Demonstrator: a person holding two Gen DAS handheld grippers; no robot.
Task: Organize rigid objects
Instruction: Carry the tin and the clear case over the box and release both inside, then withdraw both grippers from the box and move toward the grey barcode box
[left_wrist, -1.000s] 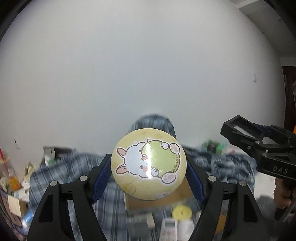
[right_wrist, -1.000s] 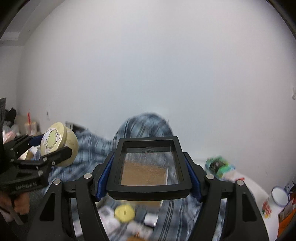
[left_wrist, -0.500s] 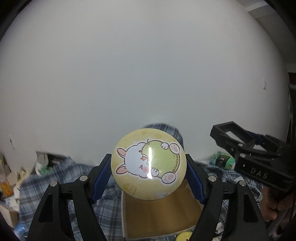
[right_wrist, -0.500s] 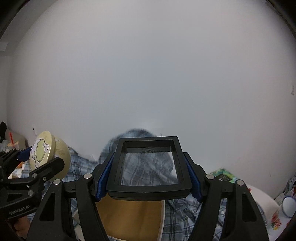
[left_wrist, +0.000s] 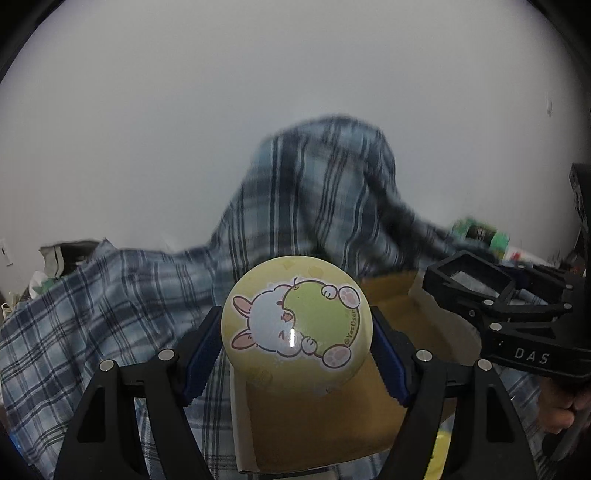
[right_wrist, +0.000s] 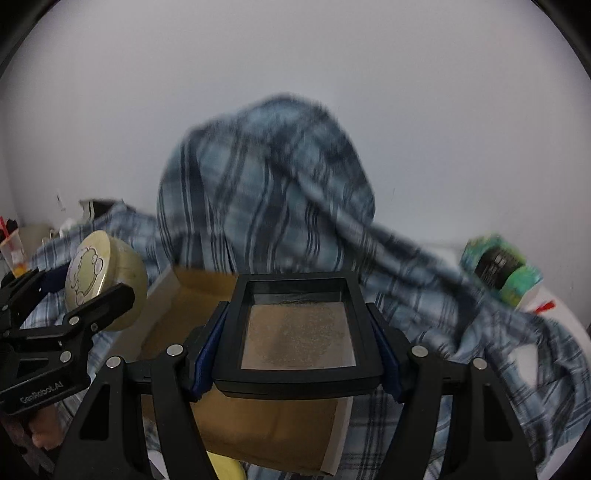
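My left gripper (left_wrist: 297, 343) is shut on a round yellow tin (left_wrist: 295, 321) with a cartoon rabbit on its lid, held above an open cardboard box (left_wrist: 314, 424). The tin also shows at the left of the right wrist view (right_wrist: 99, 277). My right gripper (right_wrist: 299, 350) is shut on a black square frame with a clear pane (right_wrist: 299, 332), held over the same cardboard box (right_wrist: 192, 306). The frame also shows at the right of the left wrist view (left_wrist: 469, 280).
A blue plaid cloth (left_wrist: 314, 192) covers the surface and rises in a hump behind the box, against a white wall. A green-labelled container (right_wrist: 498, 266) lies at the right. A cup with a straw (right_wrist: 13, 251) stands at far left. Something yellow (right_wrist: 225, 469) lies before the box.
Both grippers have tilted down and moved closer over the box with their objects still held. The cloth hump and the box now fill more of both views.
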